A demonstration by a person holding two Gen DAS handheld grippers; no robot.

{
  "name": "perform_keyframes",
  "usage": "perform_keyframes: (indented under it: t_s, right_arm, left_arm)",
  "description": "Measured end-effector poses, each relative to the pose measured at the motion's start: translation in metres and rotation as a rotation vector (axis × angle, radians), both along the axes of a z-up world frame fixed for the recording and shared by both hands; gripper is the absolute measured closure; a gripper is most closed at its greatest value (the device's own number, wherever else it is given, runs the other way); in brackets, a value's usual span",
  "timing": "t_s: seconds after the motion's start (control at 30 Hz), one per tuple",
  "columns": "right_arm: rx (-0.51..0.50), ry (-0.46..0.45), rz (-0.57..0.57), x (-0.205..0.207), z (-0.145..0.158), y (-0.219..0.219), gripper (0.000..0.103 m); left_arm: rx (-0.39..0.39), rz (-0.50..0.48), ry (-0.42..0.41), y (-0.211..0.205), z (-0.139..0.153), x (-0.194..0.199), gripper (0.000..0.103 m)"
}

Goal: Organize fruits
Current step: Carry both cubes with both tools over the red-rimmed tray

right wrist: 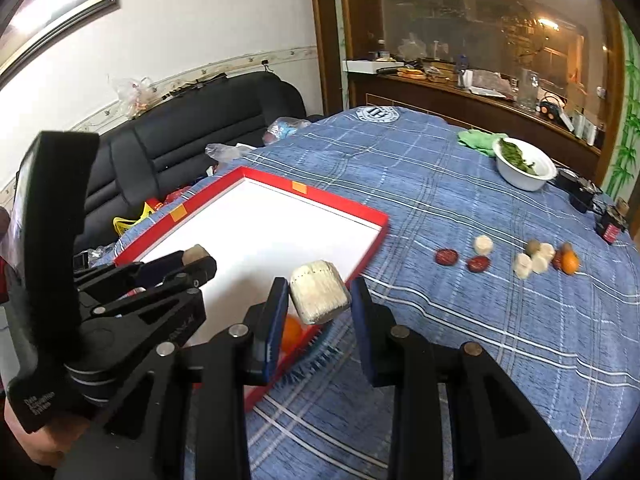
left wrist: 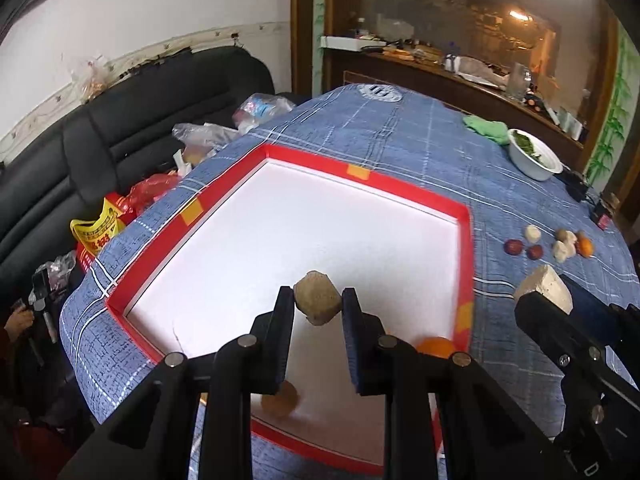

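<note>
My left gripper (left wrist: 318,300) is shut on a brown lumpy fruit (left wrist: 318,298) and holds it above the white floor of a red-walled box (left wrist: 464,240). My right gripper (right wrist: 320,290) is shut on a pale cream chunk of fruit (right wrist: 318,296) and holds it above the box's near right wall (right wrist: 372,256). That gripper shows at the right of the left wrist view (left wrist: 546,290). Inside the box lie an orange (left wrist: 436,346) and a brownish fruit (left wrist: 280,400), partly hidden by my fingers. Several loose fruits (right wrist: 532,260) lie on the cloth to the right.
A blue plaid cloth (right wrist: 440,200) covers the round table. A white bowl of greens (right wrist: 524,168) and a green rag (right wrist: 476,138) stand at the far right. A black sofa (left wrist: 120,136) with plastic bags stands left of the table.
</note>
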State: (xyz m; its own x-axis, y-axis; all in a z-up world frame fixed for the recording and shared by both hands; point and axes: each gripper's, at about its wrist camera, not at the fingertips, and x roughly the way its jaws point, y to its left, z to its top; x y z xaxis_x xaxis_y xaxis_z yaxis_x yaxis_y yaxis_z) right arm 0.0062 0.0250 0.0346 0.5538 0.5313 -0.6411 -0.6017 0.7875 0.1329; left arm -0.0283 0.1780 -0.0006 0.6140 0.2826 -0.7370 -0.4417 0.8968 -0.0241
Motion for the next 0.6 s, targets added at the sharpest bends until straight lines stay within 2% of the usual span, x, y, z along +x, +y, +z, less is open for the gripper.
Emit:
perform_keyframes:
  t_s: [0.33, 0.6]
  right_arm:
    - [0.008, 0.043, 0.022, 0.019, -0.017, 0.029, 0.069]
    - [0.004, 0.095, 0.031, 0.036, -0.039, 0.043, 0.069]
  left_arm:
    - [-0.024, 0.073, 0.043, 0.035, -0.015, 0.008, 0.08]
    - [-0.01, 0.076, 0.079, 0.037, -0.023, 0.016, 0.08]
